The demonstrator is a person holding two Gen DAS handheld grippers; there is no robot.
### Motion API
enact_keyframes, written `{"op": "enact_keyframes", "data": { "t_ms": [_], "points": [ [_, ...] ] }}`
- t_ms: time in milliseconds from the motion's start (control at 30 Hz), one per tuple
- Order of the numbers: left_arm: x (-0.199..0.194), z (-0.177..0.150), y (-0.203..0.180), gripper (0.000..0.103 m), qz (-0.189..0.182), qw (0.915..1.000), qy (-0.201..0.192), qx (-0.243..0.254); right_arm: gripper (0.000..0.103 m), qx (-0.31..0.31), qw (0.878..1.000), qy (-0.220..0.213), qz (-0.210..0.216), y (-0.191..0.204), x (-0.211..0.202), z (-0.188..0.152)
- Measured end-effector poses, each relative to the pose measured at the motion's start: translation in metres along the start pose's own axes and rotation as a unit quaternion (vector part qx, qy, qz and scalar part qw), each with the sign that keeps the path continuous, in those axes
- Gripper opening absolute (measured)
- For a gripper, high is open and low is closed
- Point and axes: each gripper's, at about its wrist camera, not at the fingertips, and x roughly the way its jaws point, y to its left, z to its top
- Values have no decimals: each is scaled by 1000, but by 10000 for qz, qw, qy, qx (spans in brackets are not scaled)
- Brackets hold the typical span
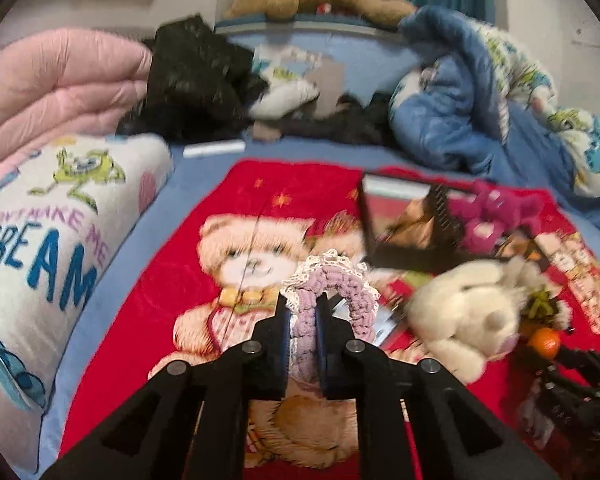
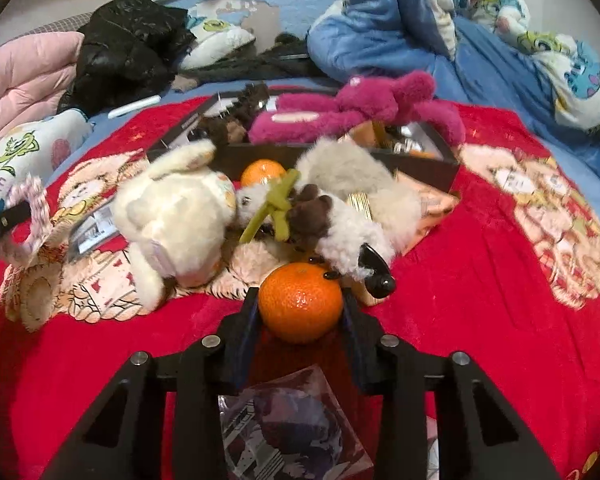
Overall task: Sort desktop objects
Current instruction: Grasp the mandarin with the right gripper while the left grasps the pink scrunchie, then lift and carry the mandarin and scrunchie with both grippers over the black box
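Left gripper (image 1: 302,312): jaws clamped on a crocheted lilac scrunchie with a cream lace edge (image 1: 332,280). The loop stands up between the pads and arches off to the right, clear of the red bear blanket (image 1: 160,280). Left wrist view is motion-blurred.

Right gripper (image 2: 300,308): jaws closed onto a mandarin (image 2: 300,300), one pad on each flank. The fruit appears to sit low on the blanket; we cannot tell whether it is lifted.

Key relation: the black tray (image 2: 420,168) lies ahead of both grippers, across the pile. From the right gripper it is straight ahead beyond the white plush rabbit (image 2: 172,216) and the grey-and-brown plush (image 2: 340,208); a magenta plush (image 2: 360,108) lies over its far side. A second mandarin (image 2: 262,172) sits just beside its near wall. From the left gripper the tray (image 1: 400,248) is ahead and to the right. We judge the right hand nearer to it.

Pose: both grippers point forward and downward, the right one more steeply. The left gripper's finger and scrunchie show at the left edge of the right wrist view, so the hands are well apart.

A clear packet (image 2: 292,432) lies under the right gripper.
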Motion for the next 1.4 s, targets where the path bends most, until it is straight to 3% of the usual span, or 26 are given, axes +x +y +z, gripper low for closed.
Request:
{"op": "enact_keyframes", "data": {
  "t_ms": [167,567,833,1233,1400],
  "points": [
    [-19,5,-15,11,-252,9990,-319,172,36,-67,9993,-372,69,7,-23,3],
    [-42,3,-61,11,-601,9952,-579,518,36,30,9927,-1016,643,6,-62,13],
    [-45,-2,-85,11,-609,9930,-560,839,36,-81,9914,-1078,733,13,-70,14],
    [-40,-4,-87,11,-673,9922,-498,928,36,1,9905,-1126,785,11,-73,14],
    [-31,14,-76,11,-821,9940,-292,664,36,93,9892,-1046,1023,6,-74,32]
  ]
}}
